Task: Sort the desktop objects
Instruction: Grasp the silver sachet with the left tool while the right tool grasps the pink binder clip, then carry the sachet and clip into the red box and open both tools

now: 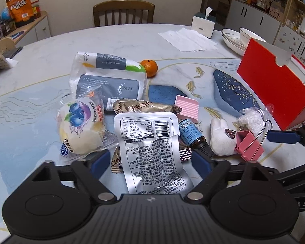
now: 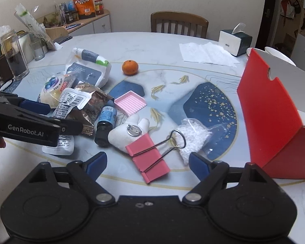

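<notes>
- The left gripper (image 1: 150,162) reaches low over a marble-patterned dining table (image 1: 40,65), its blue-padded fingers (image 1: 100,160) spread wide on either side of a silver foil pouch (image 1: 152,148); nothing is clamped.
- From the right wrist view, the same tool's black arm enters from the left edge, its side printed "GenRobot.AI".
- The right gripper (image 2: 147,162) hovers level above the table's near edge, jaws wide apart, with a pink binder clip (image 2: 147,158) lying on the table between its fingertips, untouched.
- The objects to be sorted lie in a loose heap at mid-table: the pouch, barcode side up, rests on a brown-gold snack wrapper (image 1: 144,106) lettered "ZHOUSI" in part.
- Beside it to the left sits a blueberry-pictured bun (image 1: 81,126) in clear wrap; behind, a tissue pack (image 1: 107,75) marked "PAPER".
- A small brown bottle (image 1: 193,136) with a blue label lies on its side against a white plush brooch (image 1: 221,138), which touches the clip.
- A pink ridged tray (image 1: 187,109), a bag of white pellets (image 1: 252,120) and a mandarin orange (image 1: 149,67) lie apart.
- A red open box (image 1: 274,85) stands at the right.
</notes>
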Motion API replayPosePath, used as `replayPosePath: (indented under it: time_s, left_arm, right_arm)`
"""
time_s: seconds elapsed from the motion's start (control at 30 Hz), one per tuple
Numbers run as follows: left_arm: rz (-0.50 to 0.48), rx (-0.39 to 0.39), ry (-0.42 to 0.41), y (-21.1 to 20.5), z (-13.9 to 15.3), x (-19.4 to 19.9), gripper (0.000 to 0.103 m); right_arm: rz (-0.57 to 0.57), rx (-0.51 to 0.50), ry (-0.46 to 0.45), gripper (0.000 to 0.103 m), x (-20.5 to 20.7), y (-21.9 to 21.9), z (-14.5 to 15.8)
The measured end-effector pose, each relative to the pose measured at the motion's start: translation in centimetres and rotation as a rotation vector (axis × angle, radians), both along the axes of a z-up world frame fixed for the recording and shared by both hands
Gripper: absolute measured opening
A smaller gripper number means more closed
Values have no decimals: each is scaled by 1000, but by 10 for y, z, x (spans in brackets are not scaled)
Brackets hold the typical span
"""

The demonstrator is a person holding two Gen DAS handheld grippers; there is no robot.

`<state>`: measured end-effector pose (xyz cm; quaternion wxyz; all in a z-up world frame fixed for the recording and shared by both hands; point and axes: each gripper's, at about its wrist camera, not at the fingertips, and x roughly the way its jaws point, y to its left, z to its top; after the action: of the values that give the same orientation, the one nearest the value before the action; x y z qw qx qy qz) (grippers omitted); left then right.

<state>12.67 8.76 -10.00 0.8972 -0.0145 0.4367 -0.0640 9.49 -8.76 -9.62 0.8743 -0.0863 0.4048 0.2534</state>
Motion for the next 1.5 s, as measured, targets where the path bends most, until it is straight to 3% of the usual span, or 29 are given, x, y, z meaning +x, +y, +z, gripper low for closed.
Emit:
replayPosePath:
  time_s: [0.17,0.33,0.5,0.9,1.2,1.5]
  left_arm:
    - [-1,-18,26,5,-2,2,70]
    - [-10,-30,27,9,1,3,62]
    - [-25,-34,31,11,3,3,59]
    - [-80,-63,3,11,23,-4,57]
    - [-153,-94,-48,-3,51,-8,57]
    - [-235,-91,-104,-43,85,-5,57]
  right_arm:
    - [21,-24,31,57,6,7,-6]
    - [27,-46,28,50,8,12,-8]
    - [25,-59,29,35,8,12,-7]
    - [12,-29,2,31,-4,7,16]
    - [-54,19,-51,31,-14,-12,58]
    - [-103,66,-116,31,-14,-47,98]
